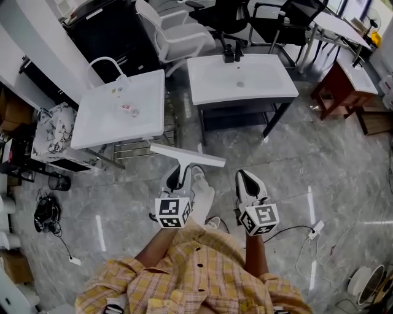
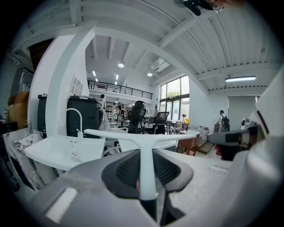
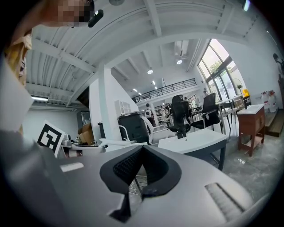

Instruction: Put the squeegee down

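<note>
Between the jaws of my left gripper (image 1: 182,181) sits the white handle of the squeegee (image 1: 187,156), and the dark pads are closed on it from both sides, so the tool is firmly gripped. The left gripper view shows the handle running straight up from the grip to the T-shaped blade, which lies crosswise and roughly level. From the head view, the squeegee is in the air over the grey marble floor (image 1: 295,159). Its blade hangs in front of the near right corner of the left washbasin (image 1: 98,126), apart from it, and touches nothing but the jaws. My right gripper (image 1: 244,179) is alongside, just to the right of the left one and at about the same height. Its own view shows the two jaw tips pressed together with nothing between them. Ahead of both tools stand two white basins on frames: the left one has an arched white faucet (image 1: 108,61) and a small red-and-white item (image 1: 126,108) lying in its bowl, and the right washbasin (image 1: 261,86) carries a black faucet (image 1: 232,52). A wire rack (image 1: 142,147) shows under the left basin. Black office chairs (image 1: 227,15) stand behind them. A yellow plaid shirt (image 1: 196,276) fills the bottom of the head view.
</note>
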Tool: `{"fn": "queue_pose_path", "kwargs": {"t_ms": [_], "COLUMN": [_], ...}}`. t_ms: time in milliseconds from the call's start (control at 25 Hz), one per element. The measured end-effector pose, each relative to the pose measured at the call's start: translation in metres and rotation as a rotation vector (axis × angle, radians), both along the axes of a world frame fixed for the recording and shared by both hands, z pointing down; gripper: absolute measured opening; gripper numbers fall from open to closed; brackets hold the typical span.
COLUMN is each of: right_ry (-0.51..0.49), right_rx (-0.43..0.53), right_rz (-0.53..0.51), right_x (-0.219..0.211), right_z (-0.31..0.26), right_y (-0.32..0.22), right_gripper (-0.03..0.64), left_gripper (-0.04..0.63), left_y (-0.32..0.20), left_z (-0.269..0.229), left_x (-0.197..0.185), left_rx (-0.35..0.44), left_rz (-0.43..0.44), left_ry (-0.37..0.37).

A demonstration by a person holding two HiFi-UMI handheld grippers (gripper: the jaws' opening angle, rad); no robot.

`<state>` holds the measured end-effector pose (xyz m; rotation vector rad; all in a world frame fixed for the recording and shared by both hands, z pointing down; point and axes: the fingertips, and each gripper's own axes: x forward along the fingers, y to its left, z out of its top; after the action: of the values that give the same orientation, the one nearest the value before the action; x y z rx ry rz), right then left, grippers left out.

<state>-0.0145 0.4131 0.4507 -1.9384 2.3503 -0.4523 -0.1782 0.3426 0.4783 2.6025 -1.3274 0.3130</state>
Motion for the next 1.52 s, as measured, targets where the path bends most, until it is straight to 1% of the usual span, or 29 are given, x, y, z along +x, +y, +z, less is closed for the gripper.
{"fn": "queue_pose_path", "kwargs": {"t_ms": [160,320,600,960,1120,1200,1320,1520], "right_ry": [0.017,0.031,0.047,0.065,0.136,0.151,0.14,0.132], "right_rx": [-0.006,-0.017,-0.017,-0.006,0.005,0.008,0.009,-0.008], "right_rz": [-0.015,-0.029,-0.032,-0.052,-0.045,-0.041,-0.023,0.018], "right_x": [0.01,0.026,0.055,0.069,0.072,0.073,0.078,0.089], "right_z": [0.003,0.006,-0.003,-0.022,-0.026,-0.028,-0.027,-0.019], "right_y": [-0.028,-0.065,-0.155,-0.275,-0.318,-0.337,-0.359,-0.381], "right_gripper": [0.002,0.0,0.002,0.002,0.002,0.002,0.002,0.002], "left_gripper": [0.087,0.087,0.087,0.087,0.087,0.087,0.087,0.087], "left_y": [-0.027,-0.067,-0.156,-0.273,-0.317,-0.338,-0.361,-0.383], "left_z": [0.008,0.015,0.009,-0.004,-0.006,-0.009,-0.009,-0.002], "left_x": [0.012,0.031,0.062,0.079,0.087,0.089,0.093,0.098], "left_rx": [-0.007,-0.023,-0.018,-0.026,-0.027,-0.021,-0.02,-0.04], "left_rz": [-0.006,-0.012,-0.013,-0.025,-0.019,-0.016,-0.01,-0.008], "left_ry": [0.014,0.033,0.053,0.062,0.069,0.071,0.073,0.067]}}
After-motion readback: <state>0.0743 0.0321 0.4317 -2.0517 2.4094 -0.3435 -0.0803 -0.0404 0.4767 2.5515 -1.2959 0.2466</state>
